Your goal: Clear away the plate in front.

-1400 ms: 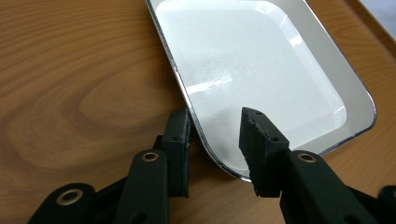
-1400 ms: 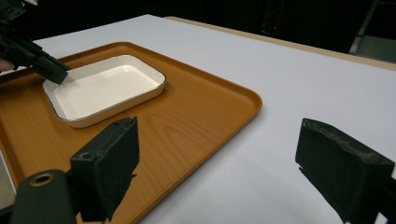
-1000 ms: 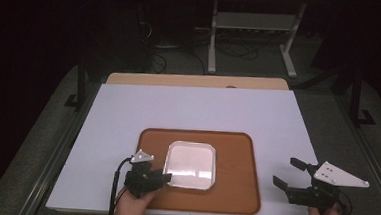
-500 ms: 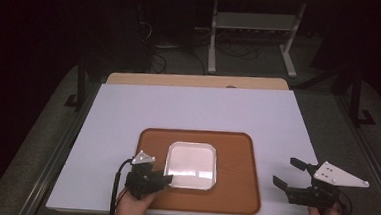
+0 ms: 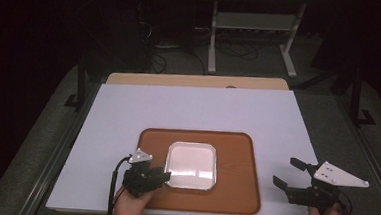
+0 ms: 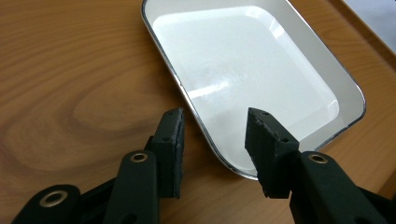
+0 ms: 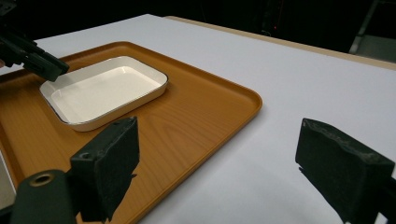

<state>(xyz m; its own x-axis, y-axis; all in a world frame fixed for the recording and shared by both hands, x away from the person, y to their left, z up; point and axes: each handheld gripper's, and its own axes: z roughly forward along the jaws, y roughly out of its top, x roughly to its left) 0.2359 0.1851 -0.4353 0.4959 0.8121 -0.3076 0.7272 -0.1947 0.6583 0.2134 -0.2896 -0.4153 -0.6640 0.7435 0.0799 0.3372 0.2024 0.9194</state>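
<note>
A white rectangular dish (image 5: pixel 191 165) with a thin dark rim sits in the middle of a wooden tray (image 5: pixel 235 160). My left gripper (image 5: pixel 165 176) is at the dish's near left corner. In the left gripper view the jaws (image 6: pixel 215 122) straddle the dish (image 6: pixel 243 60) rim, one pad inside it and one over the tray (image 6: pixel 70 70). They have just been opening and the pads stand off the rim. My right gripper (image 5: pixel 286 173) hovers wide open over the white table, right of the tray, with nothing between its jaws (image 7: pixel 219 128).
The tray (image 7: pixel 196 112) lies on a white tabletop (image 5: pixel 198 110) with a wooden strip along the far edge. In the right gripper view the left gripper (image 7: pixel 32 58) reaches over the dish (image 7: pixel 102 88). A metal stand (image 5: pixel 253 36) and cables lie on the dark floor beyond.
</note>
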